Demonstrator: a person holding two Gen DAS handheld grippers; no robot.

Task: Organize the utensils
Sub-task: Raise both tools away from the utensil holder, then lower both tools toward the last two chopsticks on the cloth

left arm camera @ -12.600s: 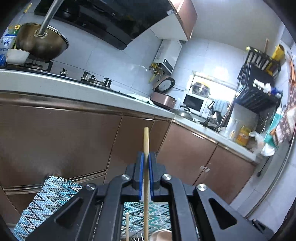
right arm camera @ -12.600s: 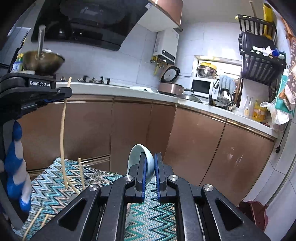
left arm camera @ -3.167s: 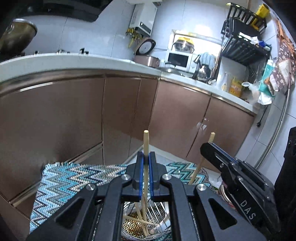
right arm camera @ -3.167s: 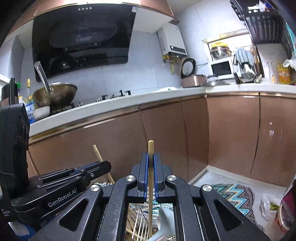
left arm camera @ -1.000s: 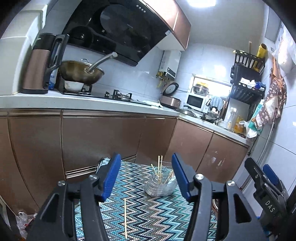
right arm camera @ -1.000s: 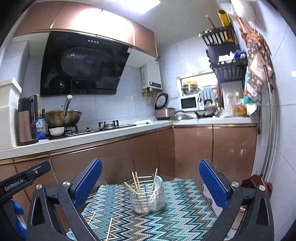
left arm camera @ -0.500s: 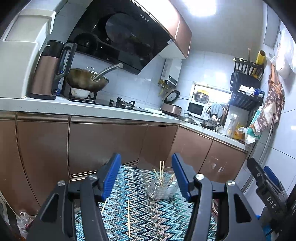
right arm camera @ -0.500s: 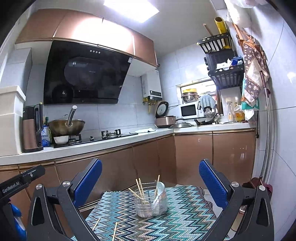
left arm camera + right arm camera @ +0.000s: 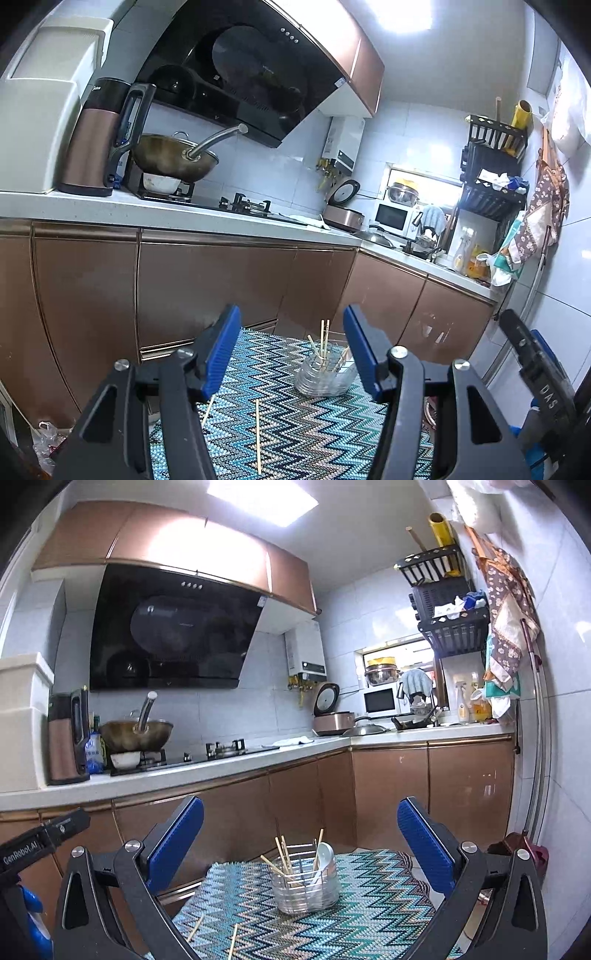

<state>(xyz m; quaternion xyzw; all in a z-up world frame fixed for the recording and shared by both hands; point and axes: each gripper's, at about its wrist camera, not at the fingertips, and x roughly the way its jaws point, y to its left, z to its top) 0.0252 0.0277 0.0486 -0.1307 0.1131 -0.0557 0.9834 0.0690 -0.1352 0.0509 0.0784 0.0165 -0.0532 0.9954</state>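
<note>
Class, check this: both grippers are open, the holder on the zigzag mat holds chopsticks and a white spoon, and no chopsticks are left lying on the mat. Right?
Not quite. Two chopsticks lie on the mat, as the right wrist view shows. The rest stands: left gripper and right gripper open, holder with spoon.

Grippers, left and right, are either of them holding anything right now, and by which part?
Nothing is held. The left gripper and right gripper both stand open and empty; two chopsticks lie loose on the mat.
</note>
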